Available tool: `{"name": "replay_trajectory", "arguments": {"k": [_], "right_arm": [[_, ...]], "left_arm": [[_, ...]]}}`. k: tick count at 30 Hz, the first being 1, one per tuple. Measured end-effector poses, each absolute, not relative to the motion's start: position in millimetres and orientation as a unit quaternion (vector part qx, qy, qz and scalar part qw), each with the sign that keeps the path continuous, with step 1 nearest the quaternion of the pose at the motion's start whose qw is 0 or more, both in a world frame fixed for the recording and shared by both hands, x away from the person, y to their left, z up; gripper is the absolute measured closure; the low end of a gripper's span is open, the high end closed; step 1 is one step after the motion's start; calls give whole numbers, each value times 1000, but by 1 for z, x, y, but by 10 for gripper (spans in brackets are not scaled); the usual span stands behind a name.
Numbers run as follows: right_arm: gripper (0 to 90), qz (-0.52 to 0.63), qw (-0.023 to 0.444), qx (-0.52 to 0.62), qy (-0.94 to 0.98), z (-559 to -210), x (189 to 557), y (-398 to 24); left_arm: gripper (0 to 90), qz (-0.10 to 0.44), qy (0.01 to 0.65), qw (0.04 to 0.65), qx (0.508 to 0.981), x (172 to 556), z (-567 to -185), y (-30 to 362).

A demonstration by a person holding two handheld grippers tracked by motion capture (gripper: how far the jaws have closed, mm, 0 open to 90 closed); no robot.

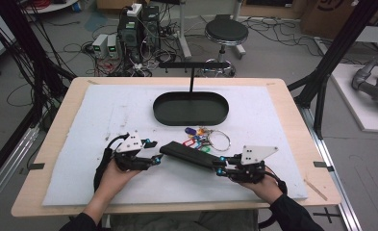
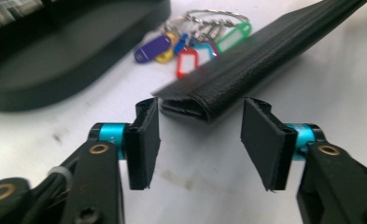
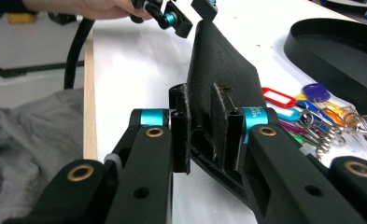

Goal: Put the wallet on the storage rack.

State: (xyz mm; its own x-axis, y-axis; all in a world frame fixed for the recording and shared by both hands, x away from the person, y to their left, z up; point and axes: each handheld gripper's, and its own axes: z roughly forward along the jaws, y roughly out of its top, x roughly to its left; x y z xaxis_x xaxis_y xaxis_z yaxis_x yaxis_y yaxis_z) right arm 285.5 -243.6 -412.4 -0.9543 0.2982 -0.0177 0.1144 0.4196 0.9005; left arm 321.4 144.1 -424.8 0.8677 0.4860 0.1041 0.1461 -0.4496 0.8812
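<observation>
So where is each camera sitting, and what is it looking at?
High view: above the table's near side, looking forward and down; both forearms, left gripper and right gripper show.
Left gripper view: rides the left gripper, facing the black wallet's end between open jaws.
Right gripper view: rides the right gripper, clamped on the wallet, looking along it toward the other hand.
All three share the wallet, key tags and black tray.

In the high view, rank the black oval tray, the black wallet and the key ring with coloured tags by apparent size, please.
1. black oval tray: largest by far.
2. black wallet: long and narrow.
3. key ring with coloured tags: smallest, though its spread comes fairly close to the wallet's area.
</observation>
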Motion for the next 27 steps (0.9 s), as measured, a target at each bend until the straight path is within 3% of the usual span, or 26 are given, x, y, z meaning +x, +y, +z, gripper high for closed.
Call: {"name": "replay_trajectory", "arguments": {"k": [18, 20, 24, 27], "right_arm": [[795, 540, 69, 178, 820, -412, 298, -260], [795, 541, 68, 182, 818, -411, 299, -261], [795, 544, 65, 189, 815, -411, 301, -264], [786, 549, 65, 201, 808, -411, 304, -268]], "left_arm": [[408, 193, 119, 476, 850, 345, -420, 116], [520, 184, 103, 487, 848, 348, -422, 117], [601, 187, 96, 485, 849, 349, -422, 119], [727, 184, 98, 484, 850, 348, -420, 121]]}}
